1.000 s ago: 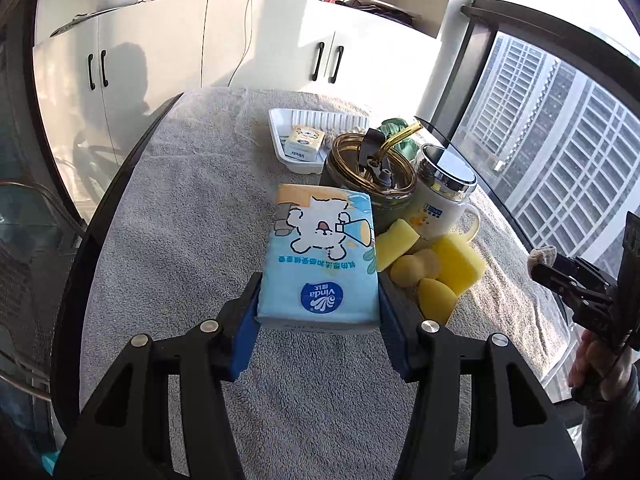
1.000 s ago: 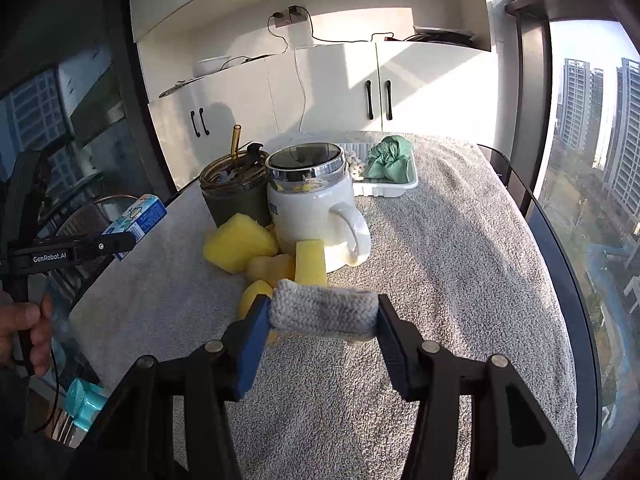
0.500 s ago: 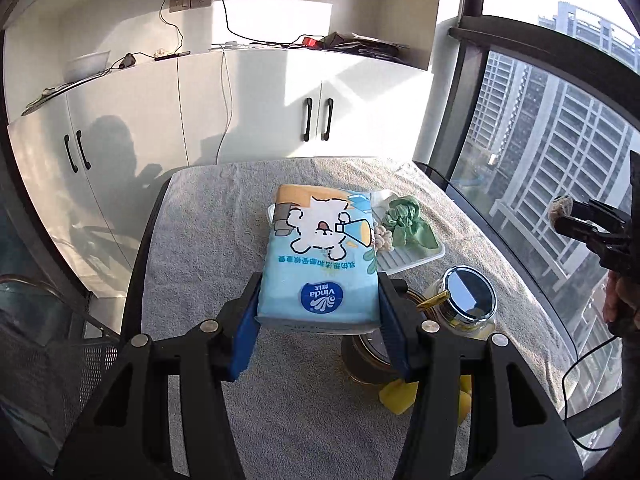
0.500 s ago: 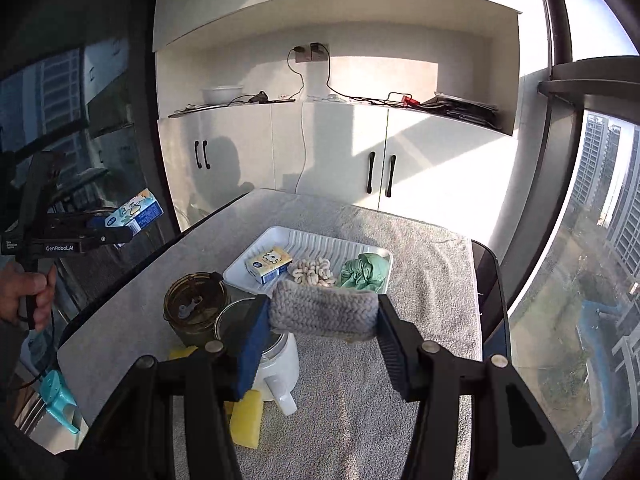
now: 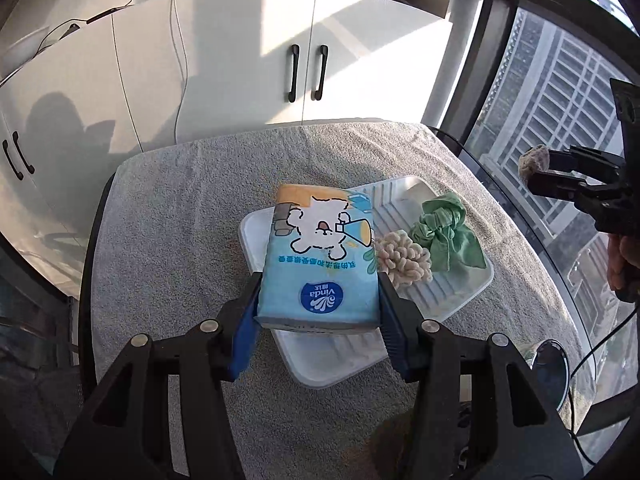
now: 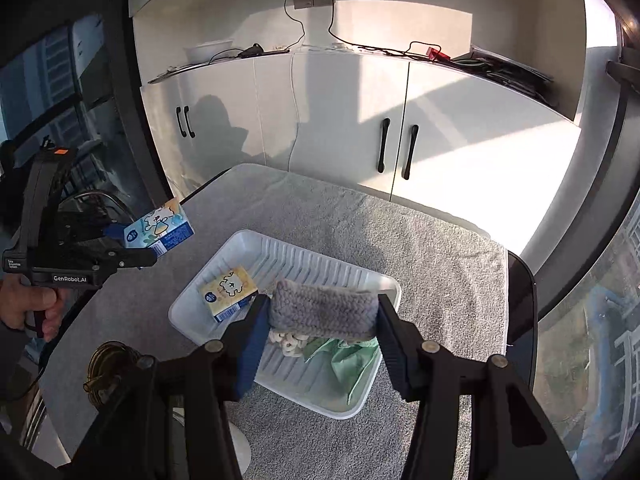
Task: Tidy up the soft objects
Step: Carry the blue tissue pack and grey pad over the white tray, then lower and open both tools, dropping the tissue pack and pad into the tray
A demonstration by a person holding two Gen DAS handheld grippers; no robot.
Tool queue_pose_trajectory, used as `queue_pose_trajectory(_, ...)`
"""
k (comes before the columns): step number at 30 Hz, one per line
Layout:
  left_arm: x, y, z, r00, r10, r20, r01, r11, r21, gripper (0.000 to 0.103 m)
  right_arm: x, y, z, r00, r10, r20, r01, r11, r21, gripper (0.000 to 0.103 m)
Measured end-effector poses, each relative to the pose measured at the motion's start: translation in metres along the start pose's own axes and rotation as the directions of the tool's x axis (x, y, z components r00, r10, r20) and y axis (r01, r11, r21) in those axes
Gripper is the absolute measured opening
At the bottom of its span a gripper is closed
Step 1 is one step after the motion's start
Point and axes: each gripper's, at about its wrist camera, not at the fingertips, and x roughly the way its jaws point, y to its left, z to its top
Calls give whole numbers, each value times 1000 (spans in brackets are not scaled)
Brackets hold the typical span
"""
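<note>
My left gripper (image 5: pixel 318 312) is shut on a light blue tissue pack (image 5: pixel 320 264) with a white bear print, held above the near left part of the white ribbed tray (image 5: pixel 440 294). My right gripper (image 6: pixel 320 316) is shut on a grey knitted pad (image 6: pixel 324 310), hovering over the same tray (image 6: pixel 296 260). In the tray lie a small yellow tissue pack (image 6: pixel 228 290), a cream chenille scrunchie (image 5: pixel 404 258) and a green scrunchie (image 5: pixel 444 230). Each gripper shows in the other's view: the right one (image 5: pixel 538 170) at the right edge, the left one (image 6: pixel 132 246) at the left.
A grey towel (image 5: pixel 192 224) covers the table. A steel-lidded mug (image 5: pixel 550 372) and a dark jar (image 6: pixel 110 364) stand at the near edge. White cupboards (image 6: pixel 360 128) rise behind the table, and a window (image 5: pixel 560 92) runs along the right side.
Both grippers have travelled forward from the sponges and mugs to over the white tray, each still clamping its object. The sponges have dropped out of view.
</note>
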Motion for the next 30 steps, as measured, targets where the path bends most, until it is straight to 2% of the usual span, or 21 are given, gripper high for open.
queue_pose_trajectory(8,66,-6,14,996,-11,-92,13,1000,15,51,89,0,6,989,57,-138,-61,998,-26,55)
queue_pose_trajectory(13,96,-7,17,991,-9,-133,12,1000,18,51,125,7,-1,974,80,-212,-90,995,-41,55)
queue_pose_trajectory(20,114,-2,17,988,-9,-151,9,1000,3,51,162,3,2,967,89,-239,-94,995,-11,55)
queue_pose_trajectory(24,120,1,16,987,-9,-159,9,1000,-5,51,186,6,-2,958,60,-282,-72,997,-33,55)
queue_pose_trajectory(30,123,-1,14,987,-1,-161,2,1000,2,52,198,2,-9,956,48,-288,-58,998,-25,56)
